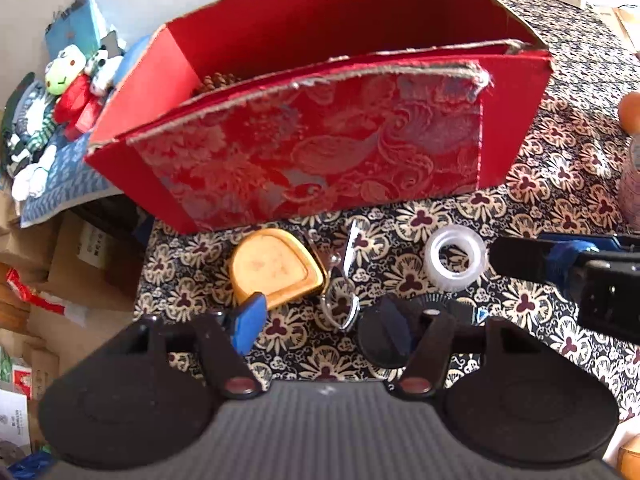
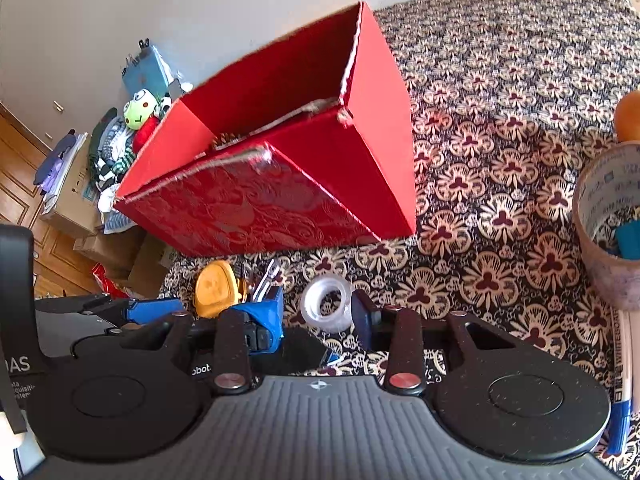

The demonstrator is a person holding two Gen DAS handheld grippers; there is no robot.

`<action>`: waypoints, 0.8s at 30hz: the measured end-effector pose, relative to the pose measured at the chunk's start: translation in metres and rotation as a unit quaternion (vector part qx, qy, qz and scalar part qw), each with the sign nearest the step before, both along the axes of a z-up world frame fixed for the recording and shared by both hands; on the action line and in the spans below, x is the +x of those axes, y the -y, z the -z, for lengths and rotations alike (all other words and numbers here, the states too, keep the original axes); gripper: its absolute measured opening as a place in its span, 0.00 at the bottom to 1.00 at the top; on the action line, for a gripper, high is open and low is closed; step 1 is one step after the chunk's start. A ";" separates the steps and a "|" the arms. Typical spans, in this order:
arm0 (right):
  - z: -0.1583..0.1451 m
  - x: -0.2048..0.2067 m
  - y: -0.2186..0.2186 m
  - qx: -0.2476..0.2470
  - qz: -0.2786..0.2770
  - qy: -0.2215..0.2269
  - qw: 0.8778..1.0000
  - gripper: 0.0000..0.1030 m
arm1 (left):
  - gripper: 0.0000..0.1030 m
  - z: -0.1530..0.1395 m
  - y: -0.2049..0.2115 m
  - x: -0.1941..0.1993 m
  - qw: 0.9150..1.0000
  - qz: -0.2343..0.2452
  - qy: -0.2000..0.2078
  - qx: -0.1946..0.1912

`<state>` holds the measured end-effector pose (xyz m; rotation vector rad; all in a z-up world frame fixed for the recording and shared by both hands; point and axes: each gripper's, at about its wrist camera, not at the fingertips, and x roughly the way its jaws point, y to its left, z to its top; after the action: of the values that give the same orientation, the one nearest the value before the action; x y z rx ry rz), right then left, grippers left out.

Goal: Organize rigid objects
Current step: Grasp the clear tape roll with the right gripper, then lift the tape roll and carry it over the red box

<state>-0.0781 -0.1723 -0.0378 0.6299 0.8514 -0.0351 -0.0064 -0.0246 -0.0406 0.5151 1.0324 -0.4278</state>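
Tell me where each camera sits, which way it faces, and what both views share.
Left wrist: rides the left claw, facing the red box head-on across the patterned tablecloth; the right claw's fingers reach in from the right.
Right wrist: rides the right claw, facing the box's corner from farther right; the left claw shows at left.
Shared: box, yellow tape measure, clear tape roll, frog plush.

An open red brocade-fronted cardboard box (image 1: pixel 312 140) stands upright; just before it lie a yellow rounded plastic case (image 1: pixel 276 268), a clear tape roll (image 1: pixel 454 258) and a black round disc (image 1: pixel 386 332).
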 end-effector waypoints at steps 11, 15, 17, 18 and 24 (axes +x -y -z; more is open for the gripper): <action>0.018 -0.001 0.008 0.021 0.011 -0.023 0.999 0.20 | 0.58 0.000 -0.010 -0.013 0.993 0.080 -0.010 -0.090; 0.023 0.005 0.014 0.033 0.025 -0.028 0.999 0.20 | 0.52 -0.001 0.000 -0.015 0.985 0.119 -0.002 -0.121; 0.023 0.009 0.014 0.029 0.029 -0.028 0.999 0.19 | 0.51 0.002 0.006 -0.012 0.982 0.132 -0.007 -0.132; 0.023 0.011 0.014 0.024 0.030 -0.031 0.999 0.19 | 0.51 0.005 0.009 -0.010 0.982 0.136 -0.012 -0.134; 0.025 0.024 0.008 0.003 0.017 -0.030 0.999 0.16 | 0.37 0.021 0.015 0.000 0.976 0.157 -0.046 -0.144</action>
<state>-0.0543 -0.1801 -0.0631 0.6504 0.8988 -0.0820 -0.0060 -0.0395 -0.0617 0.3992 0.9590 -0.8757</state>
